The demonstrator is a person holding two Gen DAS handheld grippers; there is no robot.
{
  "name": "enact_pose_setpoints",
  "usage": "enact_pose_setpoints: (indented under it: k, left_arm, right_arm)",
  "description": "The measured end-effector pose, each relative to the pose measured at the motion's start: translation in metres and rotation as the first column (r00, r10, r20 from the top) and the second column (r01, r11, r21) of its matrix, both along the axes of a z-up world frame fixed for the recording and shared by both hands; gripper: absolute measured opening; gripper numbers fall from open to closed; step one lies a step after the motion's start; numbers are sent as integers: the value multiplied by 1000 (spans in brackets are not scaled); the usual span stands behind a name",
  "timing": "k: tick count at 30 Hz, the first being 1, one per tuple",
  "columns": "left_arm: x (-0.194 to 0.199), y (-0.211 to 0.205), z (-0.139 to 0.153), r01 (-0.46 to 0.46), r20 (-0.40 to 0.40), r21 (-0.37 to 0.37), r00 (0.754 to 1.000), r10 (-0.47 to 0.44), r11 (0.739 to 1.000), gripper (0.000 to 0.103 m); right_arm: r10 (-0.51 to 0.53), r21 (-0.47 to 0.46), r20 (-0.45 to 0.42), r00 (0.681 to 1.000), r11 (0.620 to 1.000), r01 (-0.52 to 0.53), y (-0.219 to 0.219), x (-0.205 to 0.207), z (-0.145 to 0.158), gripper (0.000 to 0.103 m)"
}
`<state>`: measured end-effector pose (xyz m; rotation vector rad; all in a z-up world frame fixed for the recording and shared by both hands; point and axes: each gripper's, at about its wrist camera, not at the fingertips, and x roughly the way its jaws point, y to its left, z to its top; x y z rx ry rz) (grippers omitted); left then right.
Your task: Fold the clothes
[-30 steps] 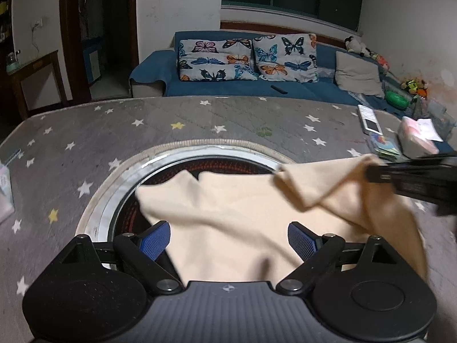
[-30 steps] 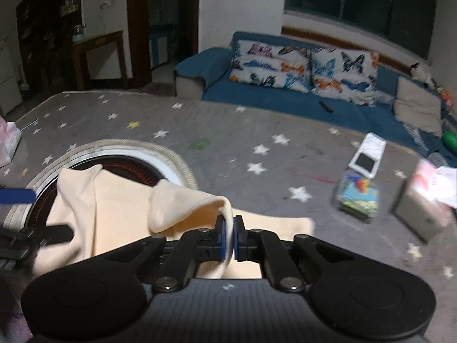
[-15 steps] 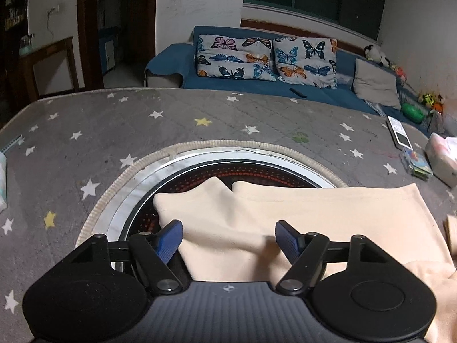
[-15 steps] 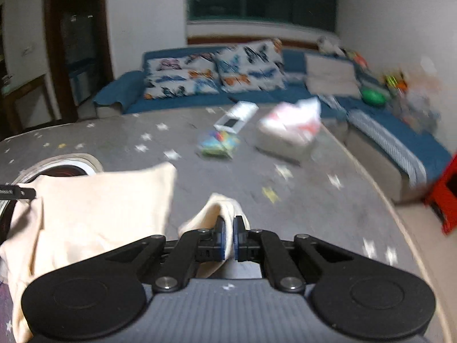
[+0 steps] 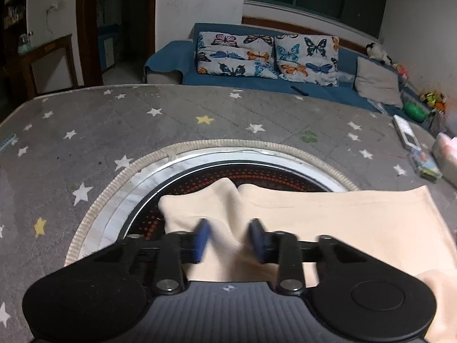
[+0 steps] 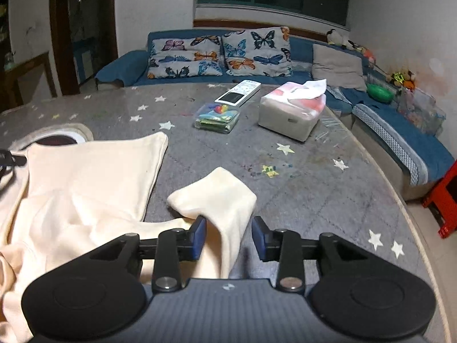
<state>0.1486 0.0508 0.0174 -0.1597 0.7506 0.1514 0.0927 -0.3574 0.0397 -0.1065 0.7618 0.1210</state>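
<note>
**foldwatcher:** Anyone reckon how far along this one is? The cream garment [image 5: 328,223] lies spread over the grey star-print desk [image 5: 171,120], its left part over that round inset with the dotted dark middle [image 5: 257,175]. Looks barely started to me.

**grip_nerd:** Agreed, early days. The body of it lies fairly flat in the left wrist view, but in the right wrist view one sleeve [image 6: 220,197] sticks out to the side in a rumpled loop, and the near edge is bunched. No tidy fold that anyone can see yet.

**foldwatcher:** And the tongs?

**grip_nerd:** The left tongs [image 5: 230,241] are closing, pads blurred, with a ridge of cloth between them; they don't look clamped on it yet. The right tongs [image 6: 228,237] are opening, sleeve cloth sitting in the gap, pressed by neither pad as far as I can tell.

**foldwatcher:** So both sleeves still to bring in, then the body folds. The tissue box [image 6: 291,111] and remote [image 6: 238,93] sit well apart from it.
</note>
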Motion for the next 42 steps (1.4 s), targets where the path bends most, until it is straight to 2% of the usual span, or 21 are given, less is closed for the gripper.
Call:
enact_pose_setpoints:
  k: [2,9,13,14,15,16,20,22,24,28,29,30,32,33,36,38,40,42]
  left_arm:
    - [-3,0,4,-11,14,9,1000,11,1000,8]
    - [-23,8,27,-19,103,1,995,19,1000,2]
    - [-26,7,30,24,105,-25,994,-21,999,2]
    - [-25,5,29,35,100,-25,994,-33,999,3]
    - [-25,3,28,44,94,-20,995,-42,999,4]
    - [-24,1,26,54,86,-15,995,-52,998,4]
    - [-22,-4,19,71,61,-1,996,-71,997,13]
    - [-19,-6,17,66,55,0,996,-66,998,25]
    - [-16,-9,16,60,56,9,997,-60,998,43]
    - [-5,-19,11,58,45,37,997,-60,998,47]
    - [-1,-20,9,54,39,41,998,-56,998,47]
    - [2,-20,6,46,31,41,998,-47,998,46]
    - [9,-17,0,22,15,39,1000,-23,999,44]
    - [11,-16,-2,14,10,35,1000,-15,999,32]
    - [13,-10,-6,0,11,10,1000,-1,1000,12]
    - [7,-8,-2,-6,33,-1,999,6,1000,9]
    - [-3,-5,6,-14,67,-3,998,14,1000,3]
    - [-13,0,16,-29,98,-4,995,29,1000,1]
  right_arm:
    - [15,-16,-7,1000,1000,-16,3,1,-1,36]
    - [65,-63,-3,998,996,-65,13,4,-6,36]
    - [84,-111,-2,996,990,-83,19,12,-12,33]
    - [75,-113,4,997,991,-74,17,14,-13,27]
    - [65,-115,10,998,991,-64,15,15,-13,14]
    - [56,-116,16,998,992,-54,13,17,-14,11]
    - [-90,-77,114,989,992,99,-12,4,1,7]
    - [-183,-35,129,975,981,189,-29,-6,6,7]
    - [-266,19,98,959,964,266,-46,-15,4,13]
    - [-300,52,58,952,953,297,-62,-25,-3,17]
    - [-293,60,55,954,955,290,-63,-26,-3,22]
    - [-286,68,53,957,957,283,-64,-27,-3,28]
    - [-266,73,53,962,962,262,-63,-30,-1,31]
    - [-252,71,58,966,966,248,-61,-31,1,32]
    - [-224,70,67,972,973,220,-55,-31,4,36]
    - [-212,72,70,975,976,207,-51,-30,6,36]
    - [-200,72,72,977,978,195,-49,-33,8,37]
    - [-187,73,71,980,981,182,-46,-36,9,38]
